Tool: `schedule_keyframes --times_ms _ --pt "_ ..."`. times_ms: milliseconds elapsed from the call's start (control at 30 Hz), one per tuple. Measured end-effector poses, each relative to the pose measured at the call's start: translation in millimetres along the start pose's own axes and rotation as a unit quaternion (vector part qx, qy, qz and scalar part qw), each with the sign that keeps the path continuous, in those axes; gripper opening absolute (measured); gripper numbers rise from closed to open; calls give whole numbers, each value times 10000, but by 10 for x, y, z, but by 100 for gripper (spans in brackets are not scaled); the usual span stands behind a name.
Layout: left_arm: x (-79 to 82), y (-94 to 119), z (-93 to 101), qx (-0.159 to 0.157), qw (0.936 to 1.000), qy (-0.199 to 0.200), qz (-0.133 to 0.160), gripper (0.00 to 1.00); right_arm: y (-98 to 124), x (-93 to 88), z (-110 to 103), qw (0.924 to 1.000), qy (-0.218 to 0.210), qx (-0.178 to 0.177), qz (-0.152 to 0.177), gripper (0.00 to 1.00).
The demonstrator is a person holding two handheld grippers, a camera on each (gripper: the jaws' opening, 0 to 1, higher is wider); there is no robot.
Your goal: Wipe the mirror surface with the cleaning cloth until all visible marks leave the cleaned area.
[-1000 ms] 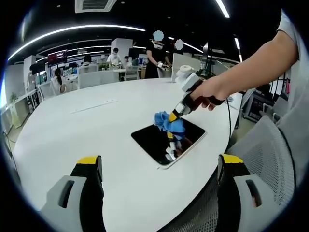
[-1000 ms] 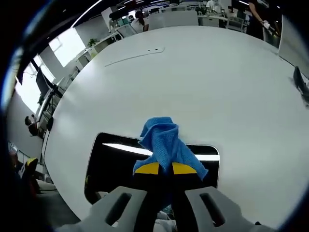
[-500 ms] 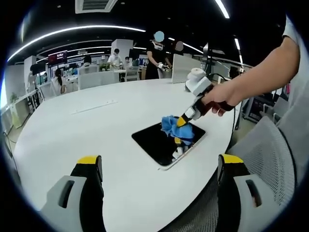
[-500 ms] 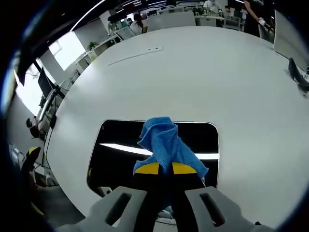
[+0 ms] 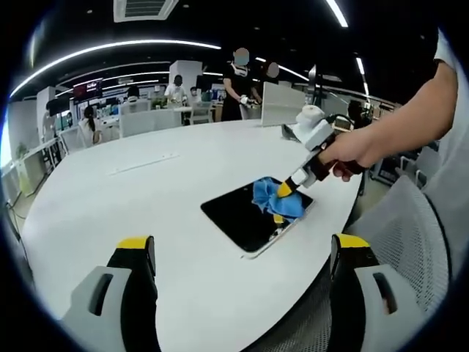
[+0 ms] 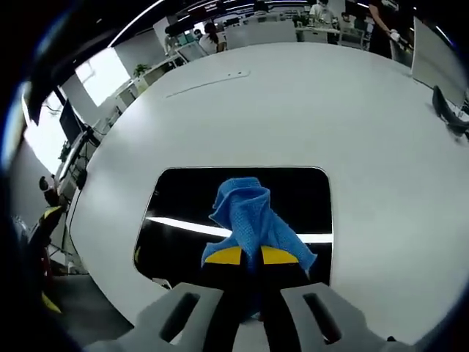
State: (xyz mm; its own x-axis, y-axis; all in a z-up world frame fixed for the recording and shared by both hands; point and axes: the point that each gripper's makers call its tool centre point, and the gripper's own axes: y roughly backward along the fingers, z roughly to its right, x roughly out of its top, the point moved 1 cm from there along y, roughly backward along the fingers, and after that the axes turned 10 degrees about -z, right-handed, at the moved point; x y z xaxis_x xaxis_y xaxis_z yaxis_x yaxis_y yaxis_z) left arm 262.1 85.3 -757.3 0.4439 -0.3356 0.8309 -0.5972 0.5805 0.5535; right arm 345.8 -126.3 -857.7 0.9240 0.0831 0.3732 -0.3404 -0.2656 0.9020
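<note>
A dark rectangular mirror (image 5: 249,215) (image 6: 190,205) lies flat on the round white table (image 5: 146,198) near its right edge. My right gripper (image 6: 250,256) is shut on a crumpled blue cloth (image 6: 251,220) and presses it on the mirror; in the left gripper view the right gripper (image 5: 284,190) holds the blue cloth (image 5: 274,199) at the mirror's far right corner. My left gripper (image 5: 242,253) hovers open over the table's near edge, short of the mirror, with nothing between its jaws.
A person's hand and forearm (image 5: 381,132) hold the right gripper. A grey mesh chair (image 5: 414,242) stands at the table's right side. A thin strip (image 5: 143,161) lies on the table farther back. People and desks (image 5: 176,99) stand beyond.
The right gripper has slid the cloth across the mirror toward its far right corner. More of the mirror shows in the right gripper view. The left gripper has stayed still.
</note>
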Motion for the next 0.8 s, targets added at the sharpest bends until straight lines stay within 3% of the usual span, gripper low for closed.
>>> schedule_keyframes --times_ms 233,800 --pt "73 45 -24 -21 9997 157 191 99 55 -152 -14 10000 -52 22 -61 2" --pt "69 50 -31 37 9997 132 182 99 141 -386 -76 9997 -120 33 -186 2"
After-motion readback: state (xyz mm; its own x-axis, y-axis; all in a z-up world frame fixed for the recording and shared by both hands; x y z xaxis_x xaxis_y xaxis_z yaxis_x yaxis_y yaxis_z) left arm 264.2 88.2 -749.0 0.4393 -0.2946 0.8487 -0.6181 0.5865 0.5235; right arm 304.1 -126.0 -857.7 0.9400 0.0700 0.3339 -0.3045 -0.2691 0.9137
